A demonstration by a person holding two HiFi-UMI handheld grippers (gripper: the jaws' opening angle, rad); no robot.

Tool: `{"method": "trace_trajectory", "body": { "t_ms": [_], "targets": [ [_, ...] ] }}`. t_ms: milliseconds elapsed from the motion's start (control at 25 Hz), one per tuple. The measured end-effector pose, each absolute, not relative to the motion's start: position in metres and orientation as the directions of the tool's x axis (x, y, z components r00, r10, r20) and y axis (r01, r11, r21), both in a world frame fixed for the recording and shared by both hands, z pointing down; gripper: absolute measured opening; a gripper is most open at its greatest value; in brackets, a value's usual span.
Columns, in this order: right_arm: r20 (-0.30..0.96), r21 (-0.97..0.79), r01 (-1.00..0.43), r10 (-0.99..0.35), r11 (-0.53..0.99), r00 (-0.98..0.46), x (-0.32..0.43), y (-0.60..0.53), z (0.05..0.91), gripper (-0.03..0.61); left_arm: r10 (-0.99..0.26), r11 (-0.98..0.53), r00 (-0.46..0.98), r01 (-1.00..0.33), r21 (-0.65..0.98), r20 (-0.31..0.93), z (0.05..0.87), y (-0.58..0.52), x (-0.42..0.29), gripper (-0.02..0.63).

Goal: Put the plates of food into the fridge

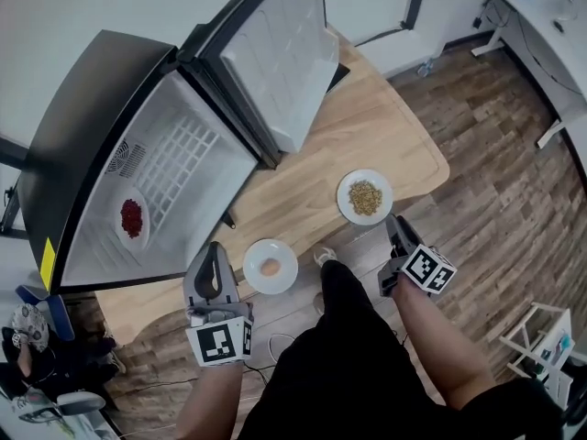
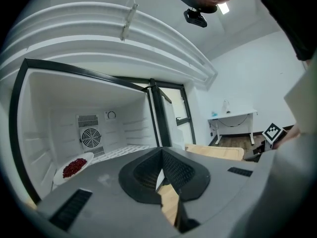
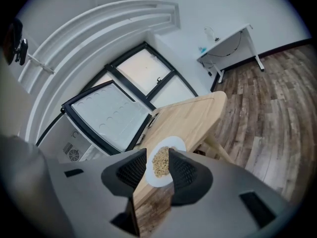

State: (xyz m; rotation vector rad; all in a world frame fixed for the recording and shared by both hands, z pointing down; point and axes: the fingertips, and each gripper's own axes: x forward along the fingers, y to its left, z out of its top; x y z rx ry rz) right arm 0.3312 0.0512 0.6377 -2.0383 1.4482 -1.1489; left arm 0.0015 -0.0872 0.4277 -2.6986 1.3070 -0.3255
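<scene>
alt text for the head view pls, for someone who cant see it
Looking down, a person at a wooden table holds the left hand-held gripper beside a plate with a small orange piece and the right hand-held gripper beside a plate of grains. An open fridge on the table has a plate of red food inside.

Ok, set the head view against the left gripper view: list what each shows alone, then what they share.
Head view only: the plate of grains and the plate with a small orange item. Left gripper view only: the ceiling light and the head camera. Both: the wooden table and the open fridge with the plate of red food inside.
</scene>
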Motion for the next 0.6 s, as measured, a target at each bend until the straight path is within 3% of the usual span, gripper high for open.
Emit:
{"method": "trace_trajectory", "body": {
  "t_ms": [600],
  "targets": [
    [0.424, -0.821, -0.386, -0.902, -0.422, 0.084, 0.341, 0.035, 0.717, 0.152, -0.790, -0.613, 0.573, -0.747, -0.257, 0.220, 0.452, -0.087, 0.002, 0.005]
  ]
}}
